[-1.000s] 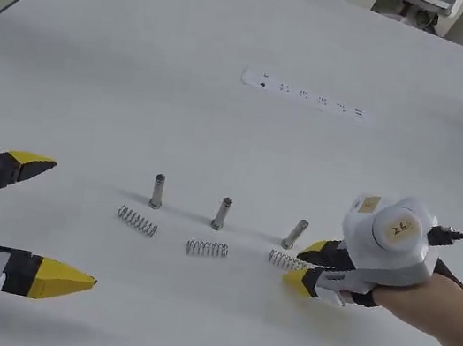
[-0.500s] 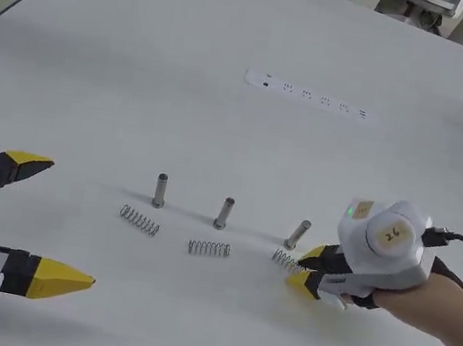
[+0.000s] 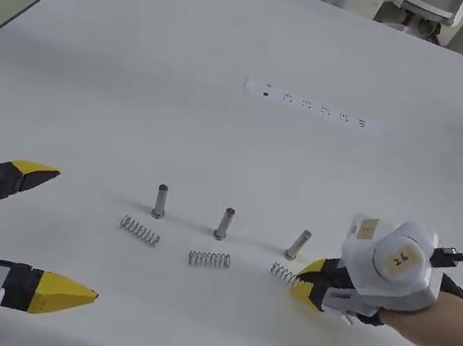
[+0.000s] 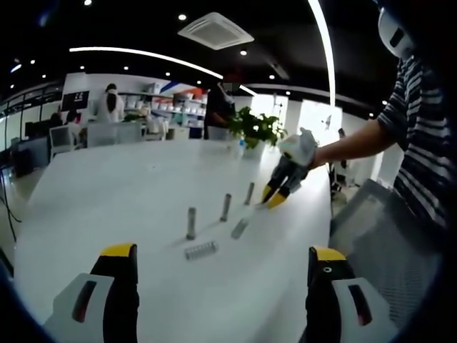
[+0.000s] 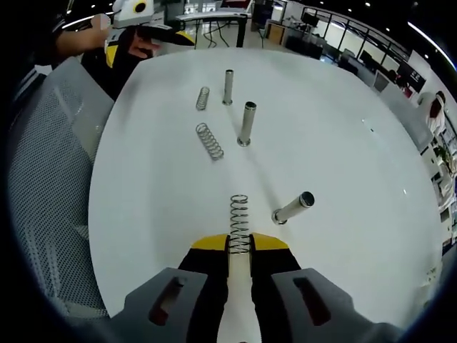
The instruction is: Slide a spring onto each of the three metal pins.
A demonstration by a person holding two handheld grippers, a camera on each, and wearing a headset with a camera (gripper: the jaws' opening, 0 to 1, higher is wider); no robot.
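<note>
The right tool [image 3: 307,280] sits at the lower right of the head view with its yellow tips drawn together on the near end of the right spring [image 3: 283,273]. In the right gripper view this spring [image 5: 239,214] runs straight up from between the two tips, and the rest of its coils lie on the white bench [image 3: 217,153]. The right pin [image 3: 298,245] stands just beside that spring, a little above it in the head view and to its right in the right gripper view; the spring is not on it.

The middle pin [image 3: 224,223] and left pin [image 3: 160,200] stand in the same row across the centre of the head view. The middle spring [image 3: 209,260] and left spring [image 3: 139,230] each lie flat on the bench just below their pins, apart from them.

The left tool [image 3: 51,231] hangs at the lower left of the head view, well apart from the row, with its tips spread wide and nothing between them. In the left gripper view its two yellow tips rise at the bottom corners, with the pins, two of the springs and the right tool beyond them.

A white power strip [image 3: 307,102] lies on the bench in the upper middle of the head view.
</note>
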